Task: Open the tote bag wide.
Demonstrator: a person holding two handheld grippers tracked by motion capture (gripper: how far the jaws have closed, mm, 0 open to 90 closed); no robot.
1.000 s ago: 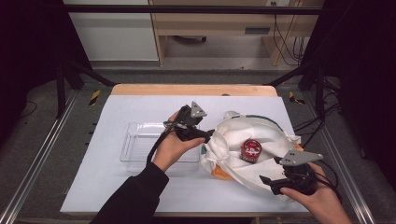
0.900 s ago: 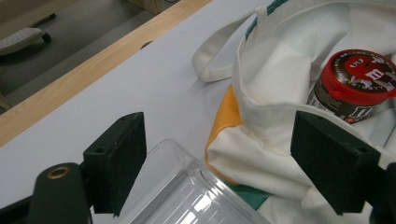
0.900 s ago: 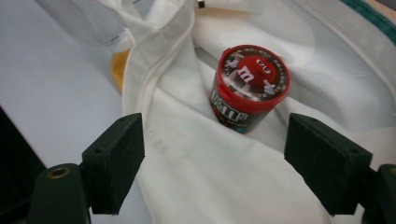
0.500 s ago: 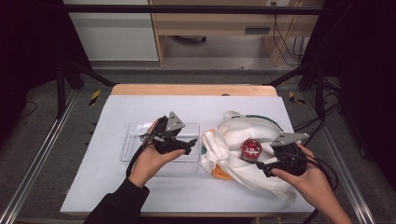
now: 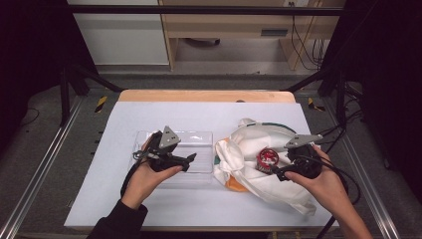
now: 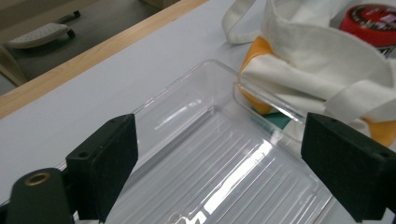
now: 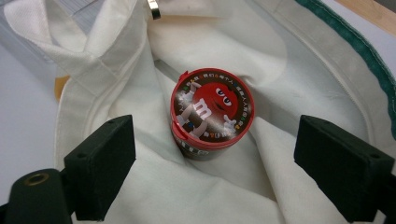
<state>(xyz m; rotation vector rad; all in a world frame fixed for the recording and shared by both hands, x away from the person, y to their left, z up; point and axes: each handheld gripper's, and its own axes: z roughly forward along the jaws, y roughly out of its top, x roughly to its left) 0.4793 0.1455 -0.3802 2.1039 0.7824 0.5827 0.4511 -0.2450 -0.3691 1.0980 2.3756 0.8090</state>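
A white sheet covers the counter [image 5: 149, 209], with a strip of bare wood along its far edge. A clear plastic tray [image 5: 199, 142] lies near the middle, and just to its right a crumpled white cloth bag [image 5: 268, 186] with an orange patch and green trim touches the tray's right end. A small tub with a red lid [image 5: 267, 158] sits in the folds of the bag, the cloth rising around it on all sides.

The left tool [image 5: 188, 158] hangs over the tray with its jaws spread wide and nothing between them; in the left gripper view the ribbed tray floor [image 6: 219, 168] shows between them. The right tool [image 5: 276, 172] is over the bag beside the tub, jaws also wide apart, the tub [image 7: 212, 114] standing untouched between them in the right gripper view.

Since a second ago, the left tool has moved left from the bag's edge to the tray, and the right tool has come in from the bag's right corner to the tub.
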